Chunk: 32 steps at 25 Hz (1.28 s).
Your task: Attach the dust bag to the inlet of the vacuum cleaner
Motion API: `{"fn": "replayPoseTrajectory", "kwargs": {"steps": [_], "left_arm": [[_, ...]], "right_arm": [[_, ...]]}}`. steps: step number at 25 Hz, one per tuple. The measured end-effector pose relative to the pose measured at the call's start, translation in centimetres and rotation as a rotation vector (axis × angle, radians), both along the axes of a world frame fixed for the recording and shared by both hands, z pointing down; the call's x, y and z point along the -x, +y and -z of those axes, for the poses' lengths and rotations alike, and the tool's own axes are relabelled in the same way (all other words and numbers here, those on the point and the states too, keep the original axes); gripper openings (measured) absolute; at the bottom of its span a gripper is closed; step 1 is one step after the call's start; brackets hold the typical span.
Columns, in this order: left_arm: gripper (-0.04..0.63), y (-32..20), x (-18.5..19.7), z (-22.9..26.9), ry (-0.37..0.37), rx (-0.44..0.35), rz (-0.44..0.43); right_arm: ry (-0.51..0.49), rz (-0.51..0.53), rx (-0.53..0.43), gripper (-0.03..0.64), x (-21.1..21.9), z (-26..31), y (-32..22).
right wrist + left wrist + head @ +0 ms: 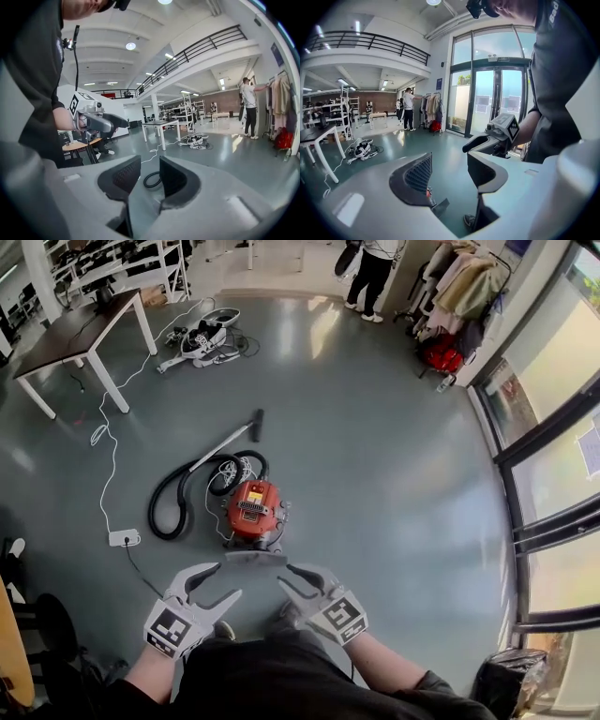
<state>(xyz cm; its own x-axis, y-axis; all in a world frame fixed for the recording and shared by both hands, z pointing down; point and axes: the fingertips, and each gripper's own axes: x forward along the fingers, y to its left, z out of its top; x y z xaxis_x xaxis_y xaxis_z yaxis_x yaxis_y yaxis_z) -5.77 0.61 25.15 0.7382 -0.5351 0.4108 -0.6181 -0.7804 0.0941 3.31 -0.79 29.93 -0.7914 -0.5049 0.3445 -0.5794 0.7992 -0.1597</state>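
Observation:
The red vacuum cleaner (253, 510) sits on the grey floor just ahead of me. Its black hose (178, 502) loops to the left and its wand runs away toward the back. A grey flap (255, 559) lies at its near side. No dust bag shows in any view. My left gripper (223, 581) hangs open above the floor, near left of the vacuum, with nothing between its jaws (449, 164). My right gripper (286, 576) is level with it, a short gap to its right, also open and empty (149, 166). The hose (151, 179) shows past its jaws.
A white table (84, 329) stands at the back left, with a heap of gear (202, 338) on the floor beside it. A white cable runs to a power strip (124, 538). A person (370, 268) and a clothes rack (459, 287) are at the back, and glass doors (553, 474) on the right.

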Motion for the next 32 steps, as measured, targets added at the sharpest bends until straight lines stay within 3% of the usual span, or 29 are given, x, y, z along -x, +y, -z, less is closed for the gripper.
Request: {"fn": "replayPoseTrajectory", "kwargs": {"steps": [6,13,18,25,32], "left_arm": [[0.250,5.4,2.4,1.1,0.099,-0.007,-0.085],[0.204,8.6,6.0,1.5,0.158,-0.035,-0.134],[0.142,10.0,4.9,5.0,0.163,-0.121,-0.122],[0.017,11.9,2.6,5.7,0.155,-0.133,-0.048],[0.017,12.9,-1.5,5.9,0.127,-0.142,-0.070]], "right_arm": [[0.021,-0.091,-0.033,0.117,3.5,2.9,5.2],[-0.005,-0.184,0.012,0.097,5.9,4.1,9.5],[-0.046,-0.130,-0.011,0.076,6.5,6.1,11.0],[-0.094,-0.039,-0.087,0.016,5.3,8.5,13.0],[-0.140,0.030,-0.153,-0.006,4.0,11.5,14.5]]}}
